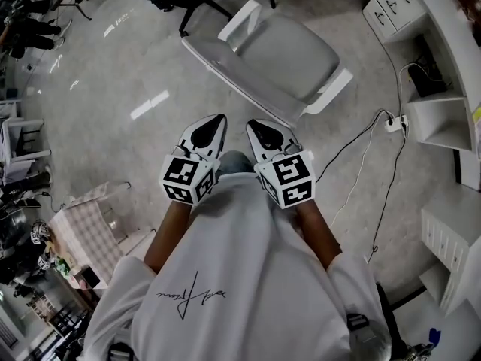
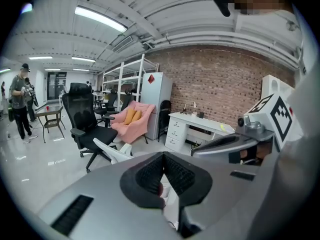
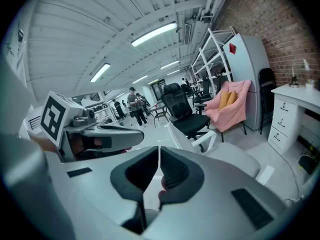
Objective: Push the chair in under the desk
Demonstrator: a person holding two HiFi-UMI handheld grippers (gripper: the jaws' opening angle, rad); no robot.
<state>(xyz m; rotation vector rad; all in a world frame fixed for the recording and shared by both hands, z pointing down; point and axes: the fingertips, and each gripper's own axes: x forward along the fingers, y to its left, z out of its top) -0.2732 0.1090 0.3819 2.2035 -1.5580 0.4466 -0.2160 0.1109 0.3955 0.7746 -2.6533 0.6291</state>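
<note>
The pale grey chair (image 1: 289, 55) stood out on the open floor straight ahead of you, its backrest toward you and its seat angled toward the white desk (image 1: 445, 22) along the right-hand wall. It was well apart from the desk and not yet under it. You held the left gripper (image 1: 217, 120) and the right gripper (image 1: 254, 125) side by side, near the top edge of the backrest; none of the views showed them touching it. Both pairs of jaws were pressed together with nothing between them. That seemingly gave you two blunt noses to shove with rather than pinch, one on each half of the backrest so the chair would roll straight.

The polished grey floor (image 1: 113, 74) looked smooth enough for the chair to roll on. A power strip (image 1: 394, 123) and its trailing cables lay on the floor between chair and desk, a likely snag on the way in. A drawer unit (image 1: 392, 4) sat under the desk's far end. Beyond, the left gripper view showed a brick wall (image 2: 225, 84), a black office chair (image 2: 80, 119), a pink armchair (image 2: 134, 120) and a person (image 2: 20, 104) standing well off.
</note>
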